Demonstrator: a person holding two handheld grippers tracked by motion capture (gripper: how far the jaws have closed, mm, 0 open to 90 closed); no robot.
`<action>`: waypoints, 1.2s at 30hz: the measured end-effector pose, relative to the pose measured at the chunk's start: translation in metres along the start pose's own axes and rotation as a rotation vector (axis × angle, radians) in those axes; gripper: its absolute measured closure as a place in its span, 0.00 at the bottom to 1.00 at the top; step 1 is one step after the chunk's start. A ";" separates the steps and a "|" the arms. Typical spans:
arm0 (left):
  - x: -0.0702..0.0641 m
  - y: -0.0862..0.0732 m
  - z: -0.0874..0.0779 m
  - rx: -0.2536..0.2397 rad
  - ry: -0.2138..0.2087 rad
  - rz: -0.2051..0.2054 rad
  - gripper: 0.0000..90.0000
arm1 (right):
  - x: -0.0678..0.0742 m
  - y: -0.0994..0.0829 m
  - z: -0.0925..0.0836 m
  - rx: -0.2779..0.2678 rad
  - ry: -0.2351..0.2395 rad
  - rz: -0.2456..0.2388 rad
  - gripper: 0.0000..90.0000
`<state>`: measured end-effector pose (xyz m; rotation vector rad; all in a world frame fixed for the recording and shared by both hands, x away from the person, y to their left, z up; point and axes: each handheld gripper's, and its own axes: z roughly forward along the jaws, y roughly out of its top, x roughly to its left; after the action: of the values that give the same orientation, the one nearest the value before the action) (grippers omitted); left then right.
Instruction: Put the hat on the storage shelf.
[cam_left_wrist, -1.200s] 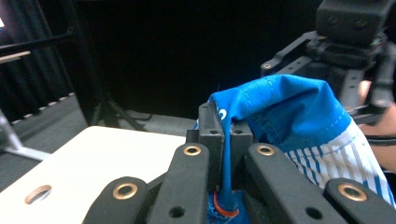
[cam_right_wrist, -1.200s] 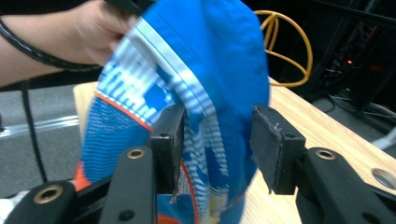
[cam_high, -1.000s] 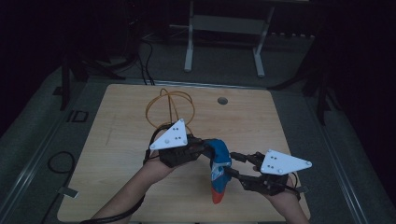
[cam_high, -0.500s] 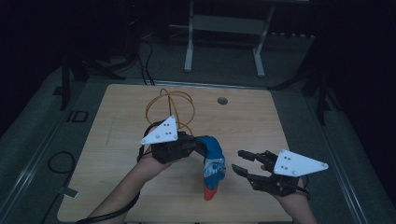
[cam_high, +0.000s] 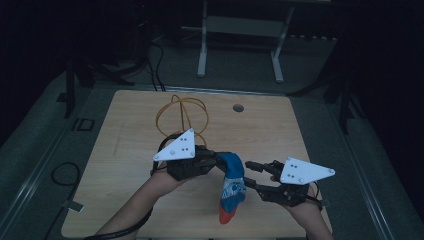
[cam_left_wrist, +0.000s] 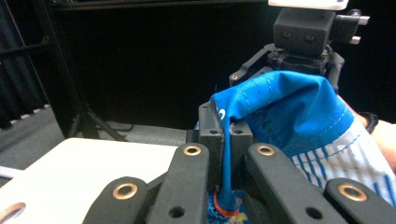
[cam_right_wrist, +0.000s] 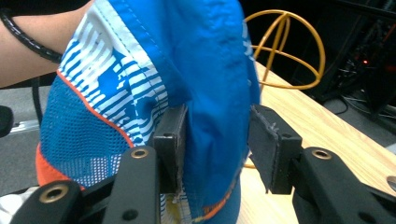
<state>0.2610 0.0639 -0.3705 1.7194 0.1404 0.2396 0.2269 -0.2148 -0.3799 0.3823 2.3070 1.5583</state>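
Observation:
A blue cloth (cam_high: 232, 185) with white stripes, mesh and orange trim hangs from my left gripper (cam_high: 220, 161) down to the wooden table (cam_high: 130, 145). In the left gripper view that gripper (cam_left_wrist: 224, 126) is shut on a fold of the cloth (cam_left_wrist: 289, 107). My right gripper (cam_high: 249, 173) is just right of the hanging cloth and stands open. In the right gripper view (cam_right_wrist: 215, 140) the blue cloth (cam_right_wrist: 140, 93) lies between its jaws, against the left pad (cam_right_wrist: 170, 140), with a gap to the right pad.
A yellow wire sphere (cam_high: 182, 117) rests on the table behind the left gripper, also in the right gripper view (cam_right_wrist: 285, 51). A round hole (cam_high: 238, 107) is in the tabletop at the back. A metal stand (cam_high: 240, 40) is on the floor beyond the table.
The right gripper drew back to the right half a second ago and has since come in again at the cloth. The left gripper has kept its hold and shifted slightly.

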 end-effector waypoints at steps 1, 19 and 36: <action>-0.002 0.001 0.002 -0.002 -0.006 0.005 0.99 | 0.001 0.001 0.001 -0.001 0.015 -0.007 0.64; 0.000 -0.004 -0.001 0.008 0.013 -0.007 0.99 | 0.005 0.002 -0.001 -0.001 -0.067 -0.013 1.00; 0.000 -0.008 -0.026 0.001 0.124 -0.016 0.55 | -0.006 0.017 -0.013 -0.057 -0.118 0.002 1.00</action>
<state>0.2551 0.0905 -0.3749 1.7042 0.2450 0.3347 0.2272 -0.2216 -0.3586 0.4500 2.1694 1.5556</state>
